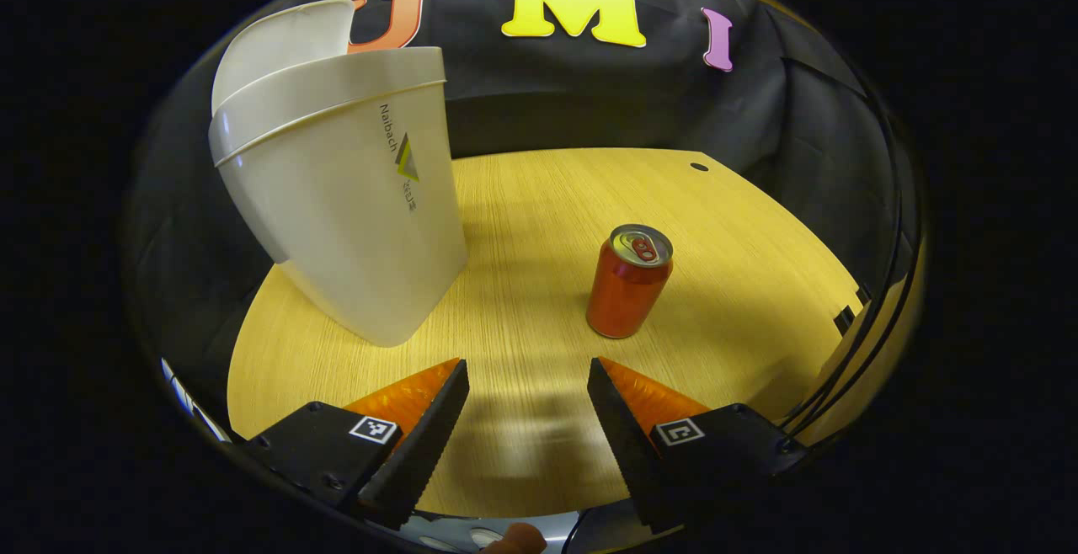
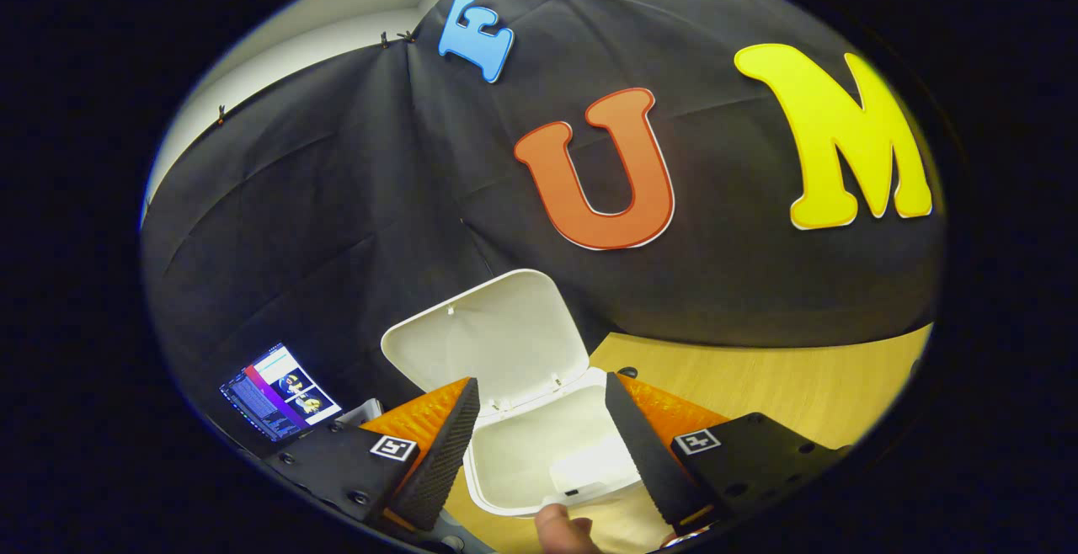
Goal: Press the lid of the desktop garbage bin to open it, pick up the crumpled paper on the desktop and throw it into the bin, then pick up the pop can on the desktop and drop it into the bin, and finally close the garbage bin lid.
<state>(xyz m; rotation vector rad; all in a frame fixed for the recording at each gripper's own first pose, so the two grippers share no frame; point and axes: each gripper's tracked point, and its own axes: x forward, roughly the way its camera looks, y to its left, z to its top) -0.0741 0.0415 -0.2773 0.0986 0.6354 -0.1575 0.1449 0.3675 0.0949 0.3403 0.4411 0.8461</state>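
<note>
Left gripper view: your wooden table (image 1: pixel 741 301) holds the white garbage bin (image 1: pixel 354 226), lid up | red pop can (image 1: pixel 628 281) stands right of it | left gripper (image 1: pixel 528 419) spread, empty | right gripper (image 2: pixel 542 432) spread above the open bin.

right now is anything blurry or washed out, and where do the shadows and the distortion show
Left gripper view: sharp; the pop can and the garbage bin lean outward from fisheye bending, and soft shadows lie on the table ahead of the open left gripper. Right gripper view: sharp too; the white bin interior under the raised lid is bright with little detail, between the open right gripper fingers.
</note>
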